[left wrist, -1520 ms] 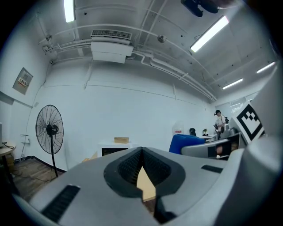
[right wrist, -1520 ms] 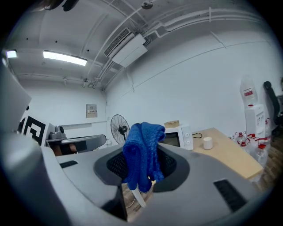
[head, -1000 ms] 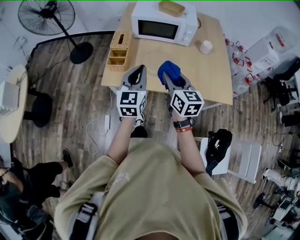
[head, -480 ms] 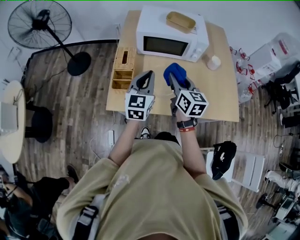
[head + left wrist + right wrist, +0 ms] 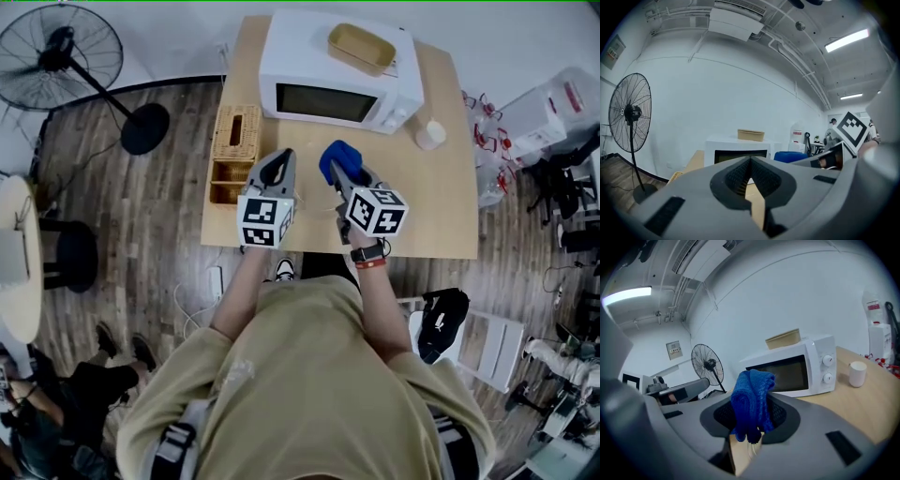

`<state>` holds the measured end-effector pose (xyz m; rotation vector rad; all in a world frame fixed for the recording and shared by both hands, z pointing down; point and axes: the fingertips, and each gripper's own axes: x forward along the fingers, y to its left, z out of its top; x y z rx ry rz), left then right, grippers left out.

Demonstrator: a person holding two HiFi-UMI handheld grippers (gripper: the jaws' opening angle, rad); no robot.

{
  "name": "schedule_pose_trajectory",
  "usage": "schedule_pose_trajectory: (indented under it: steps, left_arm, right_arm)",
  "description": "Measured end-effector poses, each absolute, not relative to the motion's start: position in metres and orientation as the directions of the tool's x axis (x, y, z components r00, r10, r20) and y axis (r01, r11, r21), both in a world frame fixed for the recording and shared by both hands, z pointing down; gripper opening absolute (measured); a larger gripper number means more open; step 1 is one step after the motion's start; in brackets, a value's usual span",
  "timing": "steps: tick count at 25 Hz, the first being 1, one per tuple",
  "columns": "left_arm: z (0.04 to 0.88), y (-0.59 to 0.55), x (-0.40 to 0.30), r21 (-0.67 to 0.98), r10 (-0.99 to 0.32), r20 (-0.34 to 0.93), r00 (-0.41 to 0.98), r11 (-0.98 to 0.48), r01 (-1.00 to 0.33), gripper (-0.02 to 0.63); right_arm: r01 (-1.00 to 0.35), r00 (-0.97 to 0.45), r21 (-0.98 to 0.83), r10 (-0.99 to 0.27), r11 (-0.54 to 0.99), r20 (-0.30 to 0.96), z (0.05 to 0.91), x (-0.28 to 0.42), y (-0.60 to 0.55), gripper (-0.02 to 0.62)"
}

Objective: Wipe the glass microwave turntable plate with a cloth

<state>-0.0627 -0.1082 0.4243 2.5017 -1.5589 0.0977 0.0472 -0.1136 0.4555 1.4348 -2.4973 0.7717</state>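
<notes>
Cloth point(image 5: 751, 399), blue, sitting pinched in right gripper point(image 5: 343, 176); left gripper point(image 5: 751, 169) jaws pressing together, gripping nothing; microwave point(image 5: 797, 369) standing ahead

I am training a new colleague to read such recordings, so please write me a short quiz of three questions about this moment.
1. True or false: the left gripper is shut with nothing between its jaws.
2. What lies on top of the microwave? A: a tan tray. B: a kettle. C: a stack of plates.
3. Fill in: the right gripper is shut on a blue ____.

Key: 1 true; 2 A; 3 cloth.
</notes>
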Motion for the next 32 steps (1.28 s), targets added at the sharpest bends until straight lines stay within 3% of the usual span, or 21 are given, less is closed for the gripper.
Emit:
schedule_pose_trajectory:
  steps: [7,20,32]
  left_arm:
    - [0.453,-0.159,-0.059,0.141,-0.882,0.197,0.428,-0.407,-0.903,0.02]
    - [0.495,-0.197,-0.055,0.179,-0.866,0.258,0.428,-0.392,-0.902,0.02]
    - [0.508,-0.206,-0.048,0.166,-0.85,0.291,0.439,-0.406,-0.898,0.02]
  right_arm:
    - [-0.811,-0.584,-0.387,-0.638,0.438,0.502,0.518,0.04,-0.164,0.126]
    - [-0.773,-0.633,-0.468,-0.469,0.429,0.616,0.61,0.012,-0.198,0.13]
    - [-0.776,-0.622,-0.458,-0.404,0.434,0.67,0.651,0.003,-0.223,0.136]
